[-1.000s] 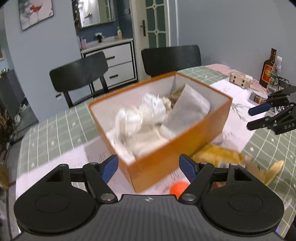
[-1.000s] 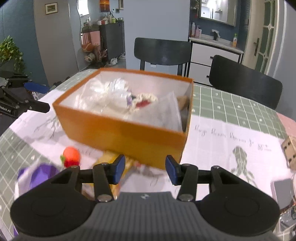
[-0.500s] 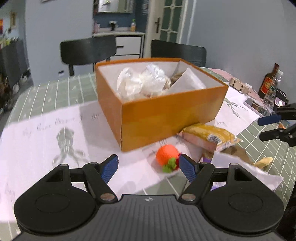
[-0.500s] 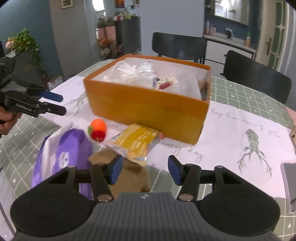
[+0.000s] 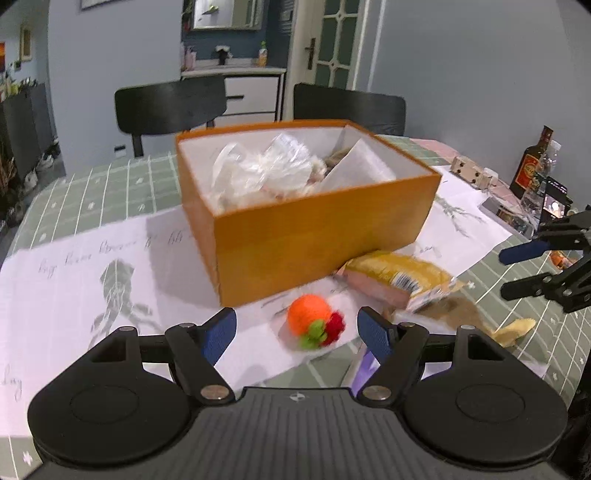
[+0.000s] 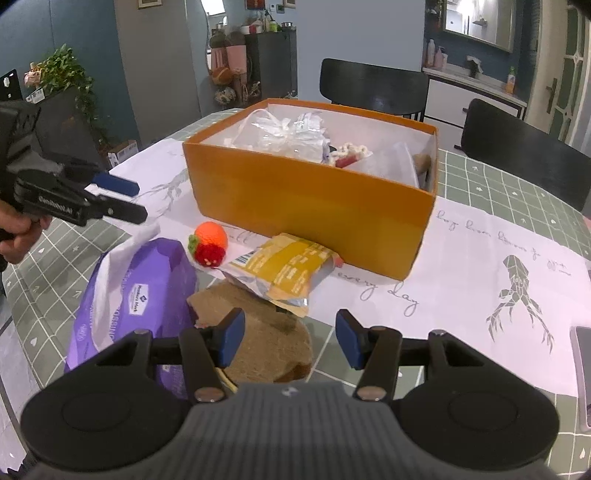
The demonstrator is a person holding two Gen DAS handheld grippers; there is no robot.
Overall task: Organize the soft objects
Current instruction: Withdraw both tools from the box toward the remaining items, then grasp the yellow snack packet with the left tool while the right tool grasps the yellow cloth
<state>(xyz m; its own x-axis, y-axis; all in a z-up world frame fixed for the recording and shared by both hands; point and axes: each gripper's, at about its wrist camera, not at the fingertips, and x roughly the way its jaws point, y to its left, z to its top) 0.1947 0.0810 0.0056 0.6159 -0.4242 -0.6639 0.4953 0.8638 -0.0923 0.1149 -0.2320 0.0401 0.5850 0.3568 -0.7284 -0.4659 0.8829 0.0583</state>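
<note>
Lay just ahead of the spread, empty left claw (image 5: 296, 328), the orange knitted toy (image 5: 309, 319) on the tabletop before the orange box (image 5: 321, 236), probably nearer than the right claw (image 6: 289, 338), also parted, empty.

- Grey-blue walls (image 5: 461, 74), framed picture (image 5: 26, 44) on left wall.
- Two black chairs (image 5: 170, 107) behind the table (image 5: 92, 184), green grid tablecloth.
- White drawer unit (image 5: 251, 96) with mirror (image 5: 221, 14) above it.
- Glazed door (image 5: 340, 40) beside the unit.
- Dark cabinet (image 6: 269, 62) and leafy plant (image 6: 70, 77) along the far wall.
</note>
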